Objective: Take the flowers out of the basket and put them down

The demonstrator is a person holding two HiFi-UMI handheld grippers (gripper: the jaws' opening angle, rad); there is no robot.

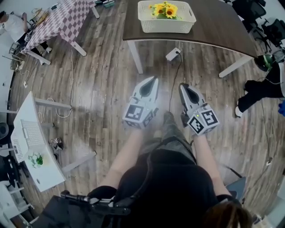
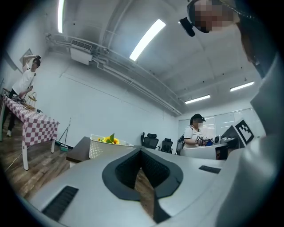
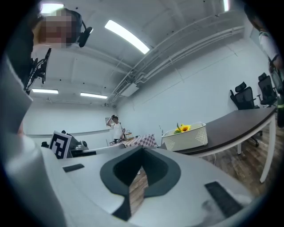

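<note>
The yellow sunflowers with green leaves (image 1: 165, 10) sit inside the white perforated plastic basket (image 1: 165, 26). The basket stands on the dark brown wooden counter (image 1: 218, 26), close to its near edge and toward its left end. The left tongs (image 1: 154, 80) and right tongs (image 1: 182, 86) are both clenched on nothing. They are held level, side by side over the wood-plank floor (image 1: 102, 80), well apart from the counter.

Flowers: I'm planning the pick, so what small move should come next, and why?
Probably step toward the table. The flowers sit in the basket on it, well ahead of both grippers; the left gripper and right gripper are shut, empty, and level above the floor.
</note>
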